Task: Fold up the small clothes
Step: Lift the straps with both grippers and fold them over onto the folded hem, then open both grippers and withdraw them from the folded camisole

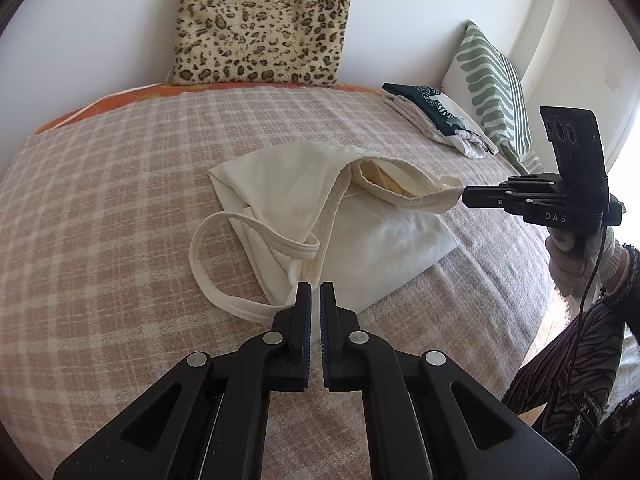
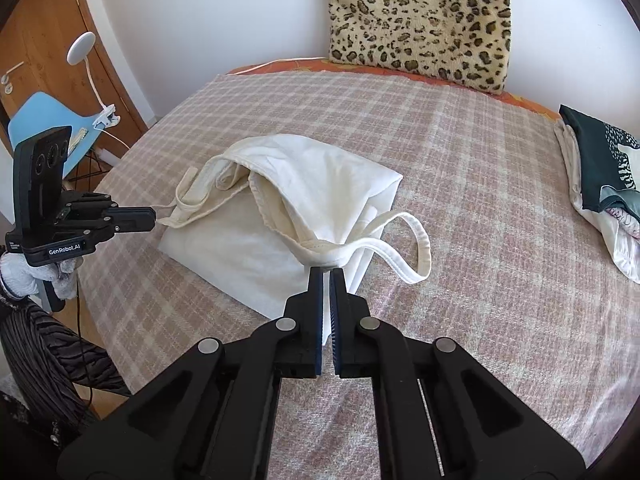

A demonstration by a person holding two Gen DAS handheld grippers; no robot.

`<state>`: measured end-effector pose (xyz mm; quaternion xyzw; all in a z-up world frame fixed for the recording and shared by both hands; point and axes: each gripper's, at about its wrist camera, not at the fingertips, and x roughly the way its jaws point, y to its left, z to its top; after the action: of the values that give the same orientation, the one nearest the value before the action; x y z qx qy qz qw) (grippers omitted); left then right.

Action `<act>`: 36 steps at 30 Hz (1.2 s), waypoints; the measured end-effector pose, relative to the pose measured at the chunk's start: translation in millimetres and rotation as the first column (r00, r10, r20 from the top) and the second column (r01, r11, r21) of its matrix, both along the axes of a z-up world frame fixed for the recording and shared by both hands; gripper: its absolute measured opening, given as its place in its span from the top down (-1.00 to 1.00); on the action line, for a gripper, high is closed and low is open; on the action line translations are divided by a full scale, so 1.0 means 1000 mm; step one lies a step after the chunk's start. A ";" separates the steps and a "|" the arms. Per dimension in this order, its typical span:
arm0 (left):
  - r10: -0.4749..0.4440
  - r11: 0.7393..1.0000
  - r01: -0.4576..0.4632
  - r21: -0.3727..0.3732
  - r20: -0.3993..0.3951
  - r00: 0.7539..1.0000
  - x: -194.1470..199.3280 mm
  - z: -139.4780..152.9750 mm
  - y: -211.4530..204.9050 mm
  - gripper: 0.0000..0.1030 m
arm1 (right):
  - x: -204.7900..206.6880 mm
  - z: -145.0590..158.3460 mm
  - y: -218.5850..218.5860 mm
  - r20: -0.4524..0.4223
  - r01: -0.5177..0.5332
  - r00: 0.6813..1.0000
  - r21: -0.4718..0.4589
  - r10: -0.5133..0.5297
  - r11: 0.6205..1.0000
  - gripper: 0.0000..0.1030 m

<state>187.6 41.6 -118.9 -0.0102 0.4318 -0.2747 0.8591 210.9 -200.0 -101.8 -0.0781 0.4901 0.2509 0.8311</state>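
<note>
1. Lying mid-bed on the pink-and-cream checked blanket [image 1: 120,208]: cream strappy top [image 1: 288,216], partly doubled over itself, upper layer lifted off the flat lower layer; one shoulder strap [image 1: 224,264] looping loose onto the blanket.
2. Left gripper [image 1: 315,286] clenching on the near hem of the top, fingers [image 1: 305,300] nearly together with cloth pinched at the tips; same tool showing in the right wrist view [image 2: 154,216], tips gripping a corner of the cream fabric at the garment's left edge.
3. Right gripper [image 2: 326,272] clamping tight on the top's seamed edge, just beside the base of the loose strap; in the left wrist view [image 1: 464,194] biting the far lifted corner, that corner held clear of the blanket.
4. Both pinched corners hanging above the bed, cloth sagging between them and opening like a pouch.
5. Gloved hand [image 1: 576,260] wrapping the right tool's handle; striped sleeve [image 1: 576,356] and a cable trailing below.
6. Standing against the white wall at the bed's far edge: leopard-print cushion [image 1: 264,24]; green-striped pillow [image 1: 496,88] to its right.
7. Sitting near the striped pillow, well apart from the top: small stack of folded clothes [image 1: 432,116], dark green piece uppermost.
</note>
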 end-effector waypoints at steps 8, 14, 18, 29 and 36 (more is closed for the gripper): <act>0.005 1.000 -0.005 -0.009 0.023 1.000 -0.003 0.012 0.005 0.50 | -0.007 -0.009 -0.022 -0.122 0.074 0.991 0.113 -0.060 0.991 0.91; 0.019 0.999 -0.018 0.031 -0.016 1.000 0.009 -0.005 -0.006 0.44 | -0.005 -0.014 -0.012 -0.112 0.081 0.991 0.098 -0.070 0.992 0.29; 0.001 0.996 -0.001 0.093 0.003 1.000 0.011 -0.011 -0.018 0.44 | -0.008 -0.014 0.007 -0.061 0.026 0.998 0.046 -0.024 0.999 0.14; -0.066 0.978 0.052 0.203 0.063 0.996 0.013 -0.007 -0.033 0.95 | -0.008 -0.018 0.048 0.095 -0.085 0.990 -0.226 0.109 0.970 0.75; -0.143 0.953 0.103 0.286 0.120 0.982 -0.003 0.006 -0.032 0.96 | -0.025 0.008 0.055 0.231 -0.156 0.925 -0.492 0.301 0.857 0.77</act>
<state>184.7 9.3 -112.6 0.1571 0.4047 -0.2643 0.8612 186.1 -145.0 -93.9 -0.3703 0.3908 0.2096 0.8163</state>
